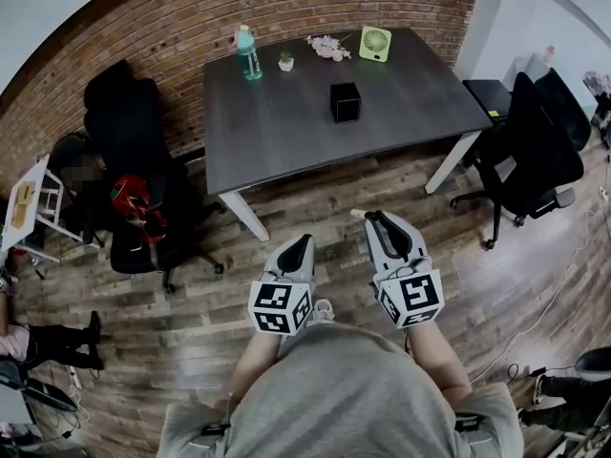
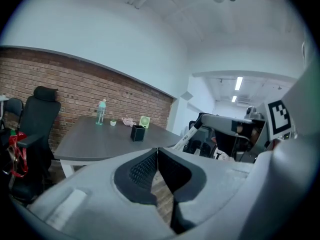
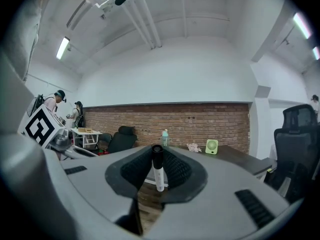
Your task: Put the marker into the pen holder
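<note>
The black square pen holder [image 1: 345, 102] stands on the dark grey table [image 1: 286, 132], right of its middle, and shows small in the left gripper view [image 2: 137, 132]. Both grippers hover over the wooden floor, short of the table's near edge. My right gripper [image 1: 375, 217] is shut on a white marker with a black cap [image 3: 158, 170], held upright between its pads; the marker's white end [image 1: 358, 214] pokes out to the left. My left gripper [image 1: 305, 239] is shut with nothing between its jaws [image 2: 157, 150]. The pen holder does not show in the right gripper view.
A teal bottle [image 1: 248, 52], a small plant pot [image 1: 285, 61], pink flowers [image 1: 329, 47] and a green fan [image 1: 374, 43] line the table's far edge by the brick wall. Black office chairs stand at the left [image 1: 134, 175] and right [image 1: 530, 146]. Two people [image 3: 55, 104] stand far left.
</note>
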Demonstrator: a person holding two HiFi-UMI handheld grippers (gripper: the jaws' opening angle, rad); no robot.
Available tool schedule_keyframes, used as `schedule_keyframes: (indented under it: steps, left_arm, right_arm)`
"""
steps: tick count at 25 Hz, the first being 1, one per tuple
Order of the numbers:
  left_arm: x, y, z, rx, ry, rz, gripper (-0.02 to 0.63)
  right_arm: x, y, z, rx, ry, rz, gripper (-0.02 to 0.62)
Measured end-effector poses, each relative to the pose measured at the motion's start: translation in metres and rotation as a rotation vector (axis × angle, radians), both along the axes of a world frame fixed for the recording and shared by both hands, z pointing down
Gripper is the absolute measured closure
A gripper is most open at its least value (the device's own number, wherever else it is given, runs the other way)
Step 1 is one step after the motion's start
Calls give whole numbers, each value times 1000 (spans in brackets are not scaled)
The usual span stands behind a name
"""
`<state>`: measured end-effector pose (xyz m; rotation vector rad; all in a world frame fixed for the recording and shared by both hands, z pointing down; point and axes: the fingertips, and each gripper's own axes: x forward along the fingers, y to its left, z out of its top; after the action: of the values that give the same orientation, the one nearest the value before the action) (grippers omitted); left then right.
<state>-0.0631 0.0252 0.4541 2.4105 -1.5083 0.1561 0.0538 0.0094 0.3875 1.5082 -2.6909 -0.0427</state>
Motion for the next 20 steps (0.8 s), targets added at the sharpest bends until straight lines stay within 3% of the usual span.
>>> schedule_keyframes:
  steps: [9,20]
  left_arm:
    - [-21,-65,1,3,-7,33,588]
    - [-38,-110,6,-7,-1,59,588]
  right_arm:
    - [-21,-61,2,1,-7,26,525]
    - [-41,-105,5,-9,9,39,525]
